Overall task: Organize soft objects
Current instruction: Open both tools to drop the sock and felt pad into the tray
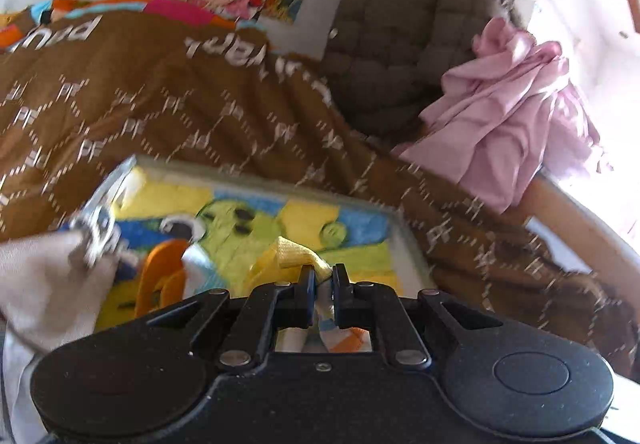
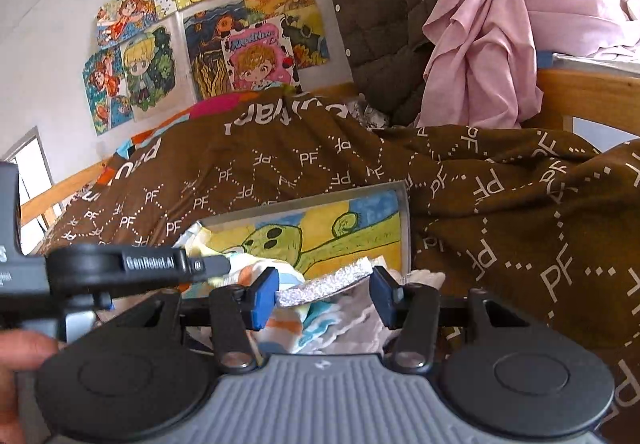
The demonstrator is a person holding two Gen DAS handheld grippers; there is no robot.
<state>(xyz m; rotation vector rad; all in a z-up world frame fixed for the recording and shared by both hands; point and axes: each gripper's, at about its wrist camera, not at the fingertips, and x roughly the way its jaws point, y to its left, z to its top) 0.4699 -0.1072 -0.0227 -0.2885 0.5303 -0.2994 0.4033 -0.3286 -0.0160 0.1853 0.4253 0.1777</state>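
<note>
My left gripper point(image 1: 323, 276) is shut on a small sock, its yellow cuff point(image 1: 294, 254) sticking up between the jaws and its white, blue and orange striped body hanging below. It hovers over a box lid with a painted green figure point(image 1: 256, 220). My right gripper point(image 2: 325, 290) is open, its blue pads either side of a grey fuzzy sock point(image 2: 324, 286) lying on a pile of striped socks point(image 2: 308, 318). The left gripper's body point(image 2: 132, 264) crosses the left of the right wrist view. The painted lid also shows in the right wrist view point(image 2: 344, 232).
A brown quilt with white PF print point(image 2: 500, 188) covers the bed around the lid. A dark quilted jacket point(image 2: 380, 24) and a pink garment point(image 2: 480, 36) hang on the wooden bed rail point(image 2: 592, 96). Children's drawings point(image 2: 208, 36) cover the wall. A beige cloth point(image 1: 44, 280) lies at the left.
</note>
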